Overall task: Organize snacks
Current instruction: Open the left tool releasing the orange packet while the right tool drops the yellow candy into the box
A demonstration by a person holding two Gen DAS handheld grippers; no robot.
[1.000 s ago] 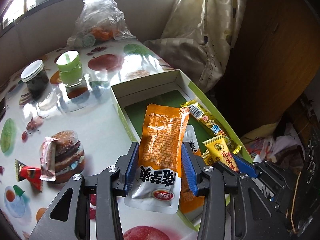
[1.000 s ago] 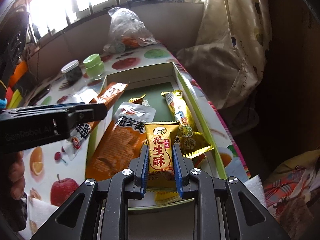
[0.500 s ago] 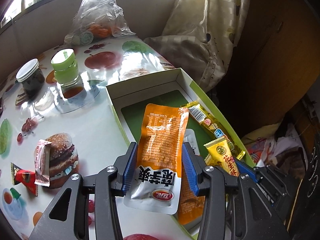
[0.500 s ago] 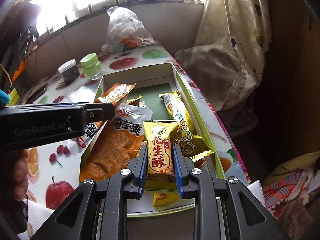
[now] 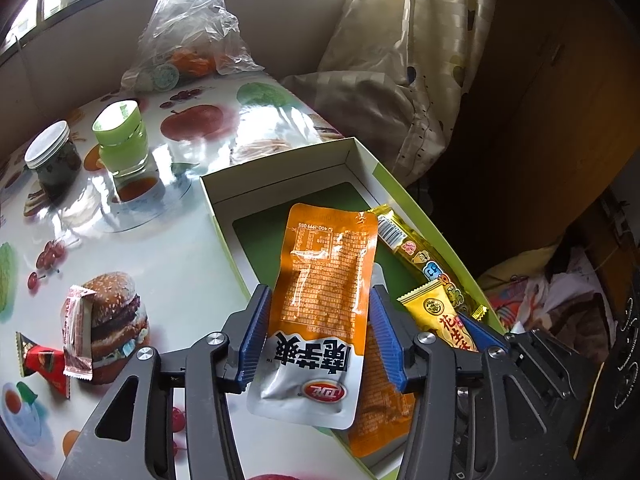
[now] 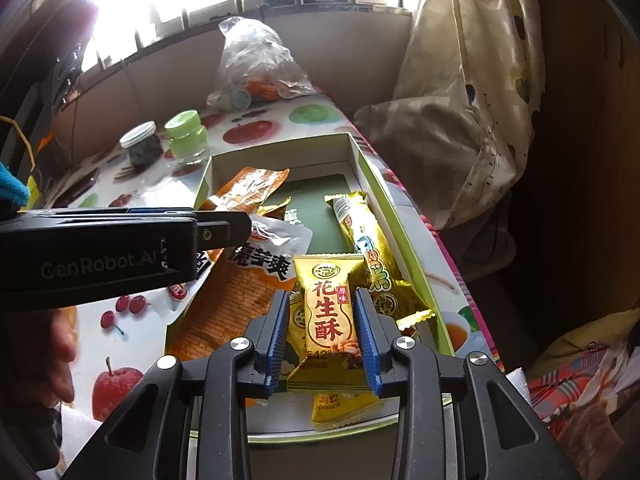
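Fruit-print table (image 5: 168,248) — snack-filled box (image 5: 280,168), both opening claws (image 5: 316,340) (image 6: 322,334) around packets (image 5: 324,280) (image 6: 330,312), grip unclear

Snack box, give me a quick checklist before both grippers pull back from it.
1. Left gripper jaws opening around orange pouch: ok.
2. Orange pouch fully inside the box: not ok, its white end hangs over the near wall.
3. Right gripper jaws opening, gap beside gold peanut bar: ok.
4. Peanut bar over the box: ok.
5. Snacks left outside the box: not ok, pink packet and red packet on the table.
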